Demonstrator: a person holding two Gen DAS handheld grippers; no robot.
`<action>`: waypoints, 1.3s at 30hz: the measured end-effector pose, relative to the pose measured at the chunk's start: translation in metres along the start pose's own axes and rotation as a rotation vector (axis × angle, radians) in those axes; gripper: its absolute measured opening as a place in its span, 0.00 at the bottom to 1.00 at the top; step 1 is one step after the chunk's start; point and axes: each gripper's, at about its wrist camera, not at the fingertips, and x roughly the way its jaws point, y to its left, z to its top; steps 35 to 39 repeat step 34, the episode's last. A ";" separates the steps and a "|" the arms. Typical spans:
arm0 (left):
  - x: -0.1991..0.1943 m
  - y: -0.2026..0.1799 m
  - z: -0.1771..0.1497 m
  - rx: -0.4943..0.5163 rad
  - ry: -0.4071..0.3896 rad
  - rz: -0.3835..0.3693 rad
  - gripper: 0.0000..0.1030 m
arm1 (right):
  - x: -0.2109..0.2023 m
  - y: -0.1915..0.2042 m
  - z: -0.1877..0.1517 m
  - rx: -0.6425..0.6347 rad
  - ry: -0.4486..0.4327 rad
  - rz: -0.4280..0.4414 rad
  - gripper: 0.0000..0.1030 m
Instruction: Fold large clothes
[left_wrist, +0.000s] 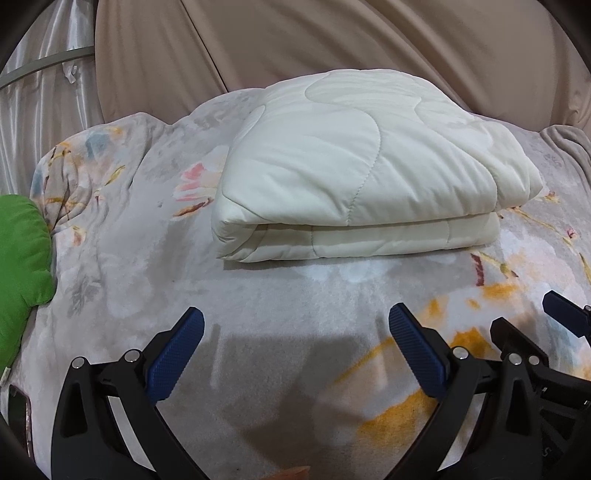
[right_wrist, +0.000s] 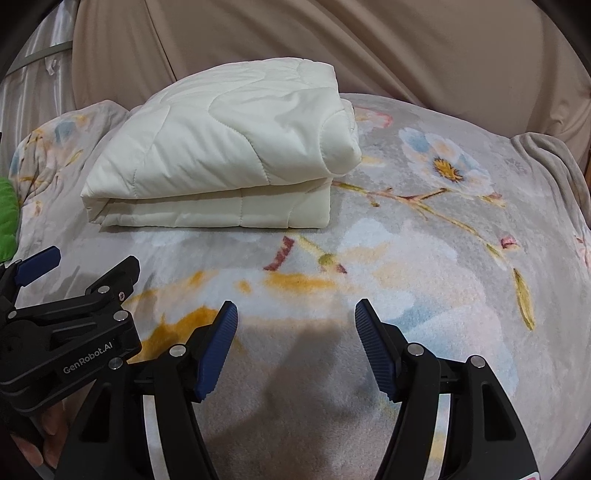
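Left wrist view, quilt: a cream quilt (left_wrist: 369, 166) lies folded into a thick, several-layer bundle on the bed (left_wrist: 258, 295), which is covered by a grey flowered blanket; its rounded fold edge faces the camera.
Left wrist view, left gripper: the left gripper (left_wrist: 295, 339) hovers over bare blanket on the near side of the quilt, jaws spread wide, holding nothing.
Left wrist view, surroundings: a green cushion (left_wrist: 22, 251) sits well left of the quilt; beige curtains (left_wrist: 332, 37) hang behind the quilt.
Right wrist view, quilt: the same quilt (right_wrist: 221, 155) sits ahead and to the left, its upper layers bulging and overhanging at the right corner.
Right wrist view, right gripper: the right gripper (right_wrist: 295, 332) is also wide apart and empty, near the quilt but not touching it.
Right wrist view, left gripper: seen from the side at the near left of the quilt, close beside the right one.
Step in hand, judgement: the fold looks finished or nearly so.
Doing it well: if another fold is wanted, take both near corners through all layers, lift evenly, and lay the edges flush; otherwise press the puffy right corner flat so the stack does not spring open.
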 end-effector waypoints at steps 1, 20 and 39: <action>0.000 0.000 0.000 0.001 -0.001 0.002 0.95 | 0.000 0.000 0.000 0.000 0.001 0.001 0.63; -0.002 0.001 0.000 0.007 -0.012 0.012 0.95 | 0.000 -0.002 0.000 0.000 -0.003 -0.004 0.63; -0.005 -0.003 -0.001 0.022 -0.018 0.013 0.91 | -0.002 0.000 0.000 0.000 -0.008 -0.018 0.63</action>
